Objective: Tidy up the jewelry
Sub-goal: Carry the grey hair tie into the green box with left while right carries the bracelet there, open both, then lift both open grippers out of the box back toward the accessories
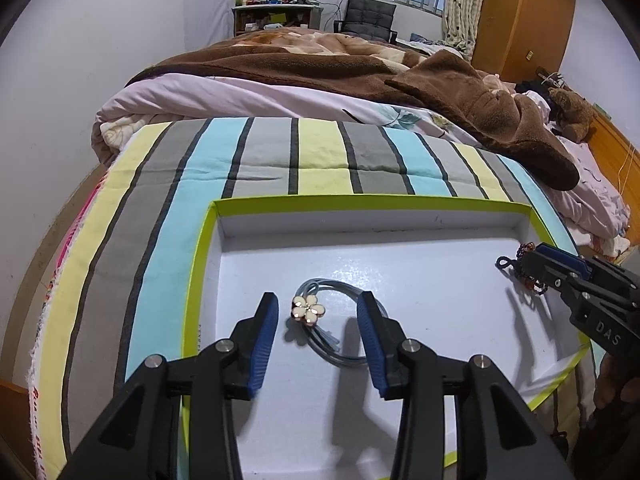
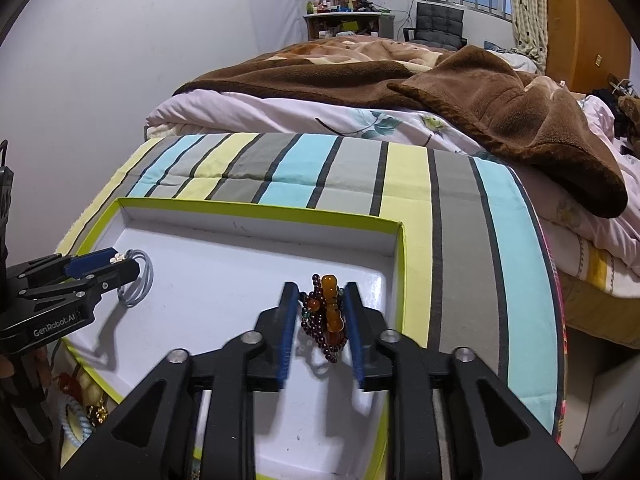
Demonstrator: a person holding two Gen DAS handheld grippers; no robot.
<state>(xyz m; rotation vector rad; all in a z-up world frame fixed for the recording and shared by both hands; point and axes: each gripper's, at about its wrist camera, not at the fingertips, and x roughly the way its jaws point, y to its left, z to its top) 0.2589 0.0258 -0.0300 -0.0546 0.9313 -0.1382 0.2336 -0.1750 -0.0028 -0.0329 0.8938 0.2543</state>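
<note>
Left gripper (image 1: 318,308): fingers spread, hair tie (image 1: 340,332) with a flower charm (image 1: 307,310) between the tips, lying on the tray (image 1: 400,202) floor, neither pad touching it. Right gripper (image 2: 320,312): fingers narrowed around the bead bracelet (image 2: 326,316); it looks pinched, though pad contact isn't certain.

Handling guess: both are light. The elastic cord is floppy, so pinch the rigid charm instead. The bead strand is limp and its beads slick, so clamp across the bunched loops at the big amber beads (image 2: 332,304). Loose loops may snag on the tray rim.
</note>
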